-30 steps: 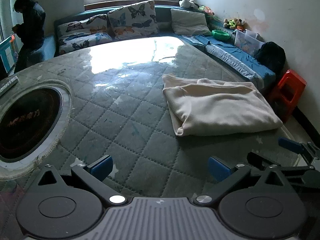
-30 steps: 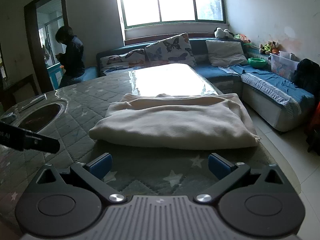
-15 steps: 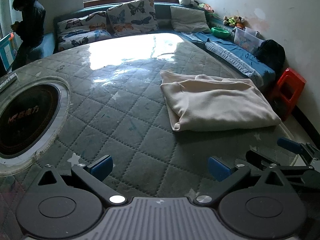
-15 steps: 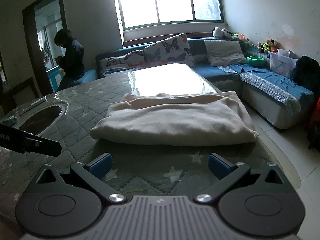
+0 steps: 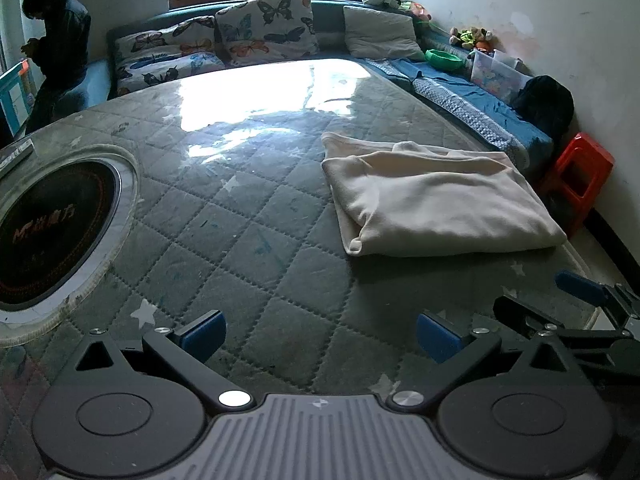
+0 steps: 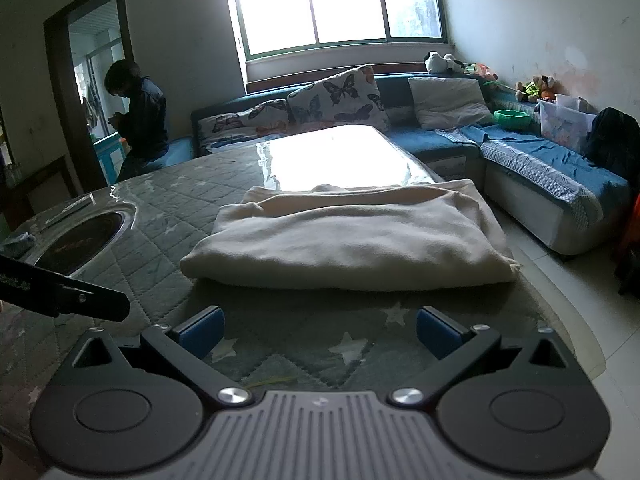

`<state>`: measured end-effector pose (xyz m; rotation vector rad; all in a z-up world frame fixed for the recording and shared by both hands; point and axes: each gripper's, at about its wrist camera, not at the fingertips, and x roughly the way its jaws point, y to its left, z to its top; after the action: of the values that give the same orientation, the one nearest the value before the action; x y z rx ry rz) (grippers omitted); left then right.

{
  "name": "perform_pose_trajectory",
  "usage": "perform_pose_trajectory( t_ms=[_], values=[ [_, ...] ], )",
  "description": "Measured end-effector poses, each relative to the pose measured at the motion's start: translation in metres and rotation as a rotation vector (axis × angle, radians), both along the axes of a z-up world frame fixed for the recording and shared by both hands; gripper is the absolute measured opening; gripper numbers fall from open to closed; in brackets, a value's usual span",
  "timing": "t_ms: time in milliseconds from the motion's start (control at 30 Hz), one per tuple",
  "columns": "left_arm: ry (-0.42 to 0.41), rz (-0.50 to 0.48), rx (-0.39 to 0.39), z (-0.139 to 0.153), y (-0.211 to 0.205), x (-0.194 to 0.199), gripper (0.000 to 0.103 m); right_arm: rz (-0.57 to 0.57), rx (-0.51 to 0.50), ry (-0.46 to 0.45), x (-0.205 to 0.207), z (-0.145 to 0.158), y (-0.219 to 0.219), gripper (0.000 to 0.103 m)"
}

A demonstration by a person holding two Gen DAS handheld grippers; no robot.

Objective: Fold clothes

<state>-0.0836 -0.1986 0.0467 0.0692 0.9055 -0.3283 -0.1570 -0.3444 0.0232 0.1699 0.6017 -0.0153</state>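
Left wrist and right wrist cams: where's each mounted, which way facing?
Left wrist: on the left tongs, looking across the quilted table; cream garment ahead-right, right tongs at the right edge.
Right wrist: on the right tongs, facing the garment's near fold; left tongs' tip at left.
Shared: garment, table, sofa.

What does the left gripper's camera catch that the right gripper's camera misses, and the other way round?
Only the left view shows the red plastic stool by the wall, and the right gripper from the side. Only the right view shows the whole bright window and the open doorway. Both show the folded cream garment lying on the grey-green quilted table cover, the round black inset hob, the butterfly-print cushions and a seated person in dark clothes. Both grippers are open, holding nothing.
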Motion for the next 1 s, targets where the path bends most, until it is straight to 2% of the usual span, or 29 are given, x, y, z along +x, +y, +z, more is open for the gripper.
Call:
perform_pose_trajectory(
  t_ms=[1000],
  values=[
    [-0.015,-0.064,0.042,-0.007,-0.021,-0.008,0.103,0.002,-0.002,0.007,0.0,-0.001,0.001,0.103]
  ],
)
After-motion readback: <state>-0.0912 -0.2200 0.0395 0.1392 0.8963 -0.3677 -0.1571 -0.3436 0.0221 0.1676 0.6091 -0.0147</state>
